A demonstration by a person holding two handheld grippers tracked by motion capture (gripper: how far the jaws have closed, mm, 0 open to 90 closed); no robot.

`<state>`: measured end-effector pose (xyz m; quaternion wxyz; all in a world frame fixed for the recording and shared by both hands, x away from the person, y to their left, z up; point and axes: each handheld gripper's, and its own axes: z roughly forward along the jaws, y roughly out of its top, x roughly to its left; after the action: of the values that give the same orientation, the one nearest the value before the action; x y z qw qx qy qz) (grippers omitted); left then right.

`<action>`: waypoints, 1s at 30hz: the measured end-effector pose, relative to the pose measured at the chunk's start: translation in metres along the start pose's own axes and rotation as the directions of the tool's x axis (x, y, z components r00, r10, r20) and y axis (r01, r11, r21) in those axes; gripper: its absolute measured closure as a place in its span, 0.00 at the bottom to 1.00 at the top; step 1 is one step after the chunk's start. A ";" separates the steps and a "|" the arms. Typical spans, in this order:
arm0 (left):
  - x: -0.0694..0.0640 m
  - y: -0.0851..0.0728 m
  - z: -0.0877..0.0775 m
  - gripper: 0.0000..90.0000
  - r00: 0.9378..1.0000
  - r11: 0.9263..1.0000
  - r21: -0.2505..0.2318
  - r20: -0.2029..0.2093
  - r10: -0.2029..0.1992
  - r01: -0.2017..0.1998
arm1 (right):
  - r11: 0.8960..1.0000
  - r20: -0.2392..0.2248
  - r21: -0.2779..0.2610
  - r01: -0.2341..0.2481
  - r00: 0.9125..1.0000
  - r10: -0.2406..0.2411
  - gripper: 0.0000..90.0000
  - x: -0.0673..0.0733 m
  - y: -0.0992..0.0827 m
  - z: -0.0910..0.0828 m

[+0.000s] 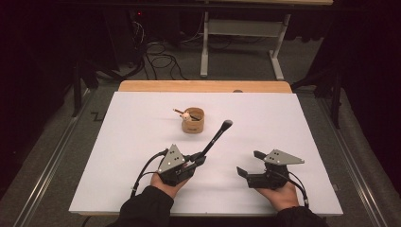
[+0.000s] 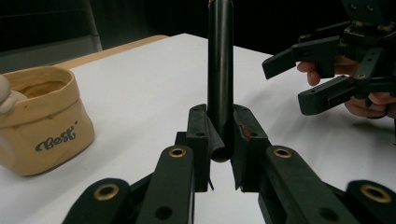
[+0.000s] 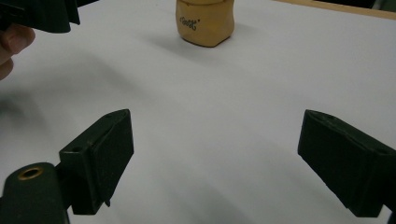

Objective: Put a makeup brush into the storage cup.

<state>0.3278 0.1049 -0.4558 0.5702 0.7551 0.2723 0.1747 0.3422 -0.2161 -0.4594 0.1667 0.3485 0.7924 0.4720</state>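
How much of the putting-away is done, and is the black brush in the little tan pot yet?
Done: one brush already sits in the tan pot. In hand: the left gripper is clamped on the black brush, which slants up above the table. Left: getting it into the pot. The right gripper waits open.

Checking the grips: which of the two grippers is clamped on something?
The left gripper: its jaws pinch the black brush handle. The right gripper has jaws spread wide with nothing between them.
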 end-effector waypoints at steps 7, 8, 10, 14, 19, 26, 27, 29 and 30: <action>0.006 -0.001 -0.003 0.88 1.000 1.000 -0.013 -0.011 -0.017 0.017 | 1.000 0.006 -0.005 0.002 1.000 -0.002 0.12 0.001 0.008 0.003; 0.007 -0.001 -0.004 0.88 1.000 1.000 -0.014 -0.014 -0.020 0.020 | 1.000 0.006 -0.006 0.009 1.000 -0.009 0.12 0.001 0.010 0.003; 0.009 -0.002 -0.005 0.88 1.000 1.000 -0.014 -0.018 -0.022 0.022 | 1.000 0.006 -0.006 0.003 1.000 -0.003 0.12 0.002 0.015 0.003; 0.011 -0.002 -0.006 0.88 0.999 0.999 -0.022 -0.021 -0.030 0.029 | 1.000 0.008 -0.017 0.023 1.000 -0.023 0.13 0.003 0.025 0.005; 0.014 -0.002 -0.008 0.88 0.999 0.999 -0.027 -0.025 -0.038 0.037 | 1.000 -0.012 -0.015 0.026 1.000 -0.027 0.14 0.006 0.037 0.014; 0.017 -0.004 -0.008 0.88 0.998 0.999 -0.024 -0.034 -0.045 0.044 | 0.999 -0.041 -0.025 0.034 0.999 -0.035 0.13 0.013 0.048 0.026; 0.018 -0.004 -0.008 0.88 0.998 0.999 -0.024 -0.034 -0.048 0.047 | 0.999 -0.046 -0.032 0.035 0.998 -0.037 0.13 0.013 0.049 0.028; 0.019 -0.005 -0.008 0.88 0.998 0.999 -0.023 -0.038 -0.050 0.049 | 0.999 -0.049 -0.035 0.038 0.998 -0.039 0.14 0.015 0.051 0.030; 0.020 -0.005 -0.008 0.88 0.998 0.999 -0.022 -0.040 -0.050 0.050 | 0.999 -0.052 -0.040 0.036 0.998 -0.038 0.14 0.016 0.051 0.032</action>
<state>0.3383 0.1242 -0.4595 0.5766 0.7384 0.3009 0.1786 0.3704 -0.1689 -0.4301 0.1612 0.3179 0.7936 0.4930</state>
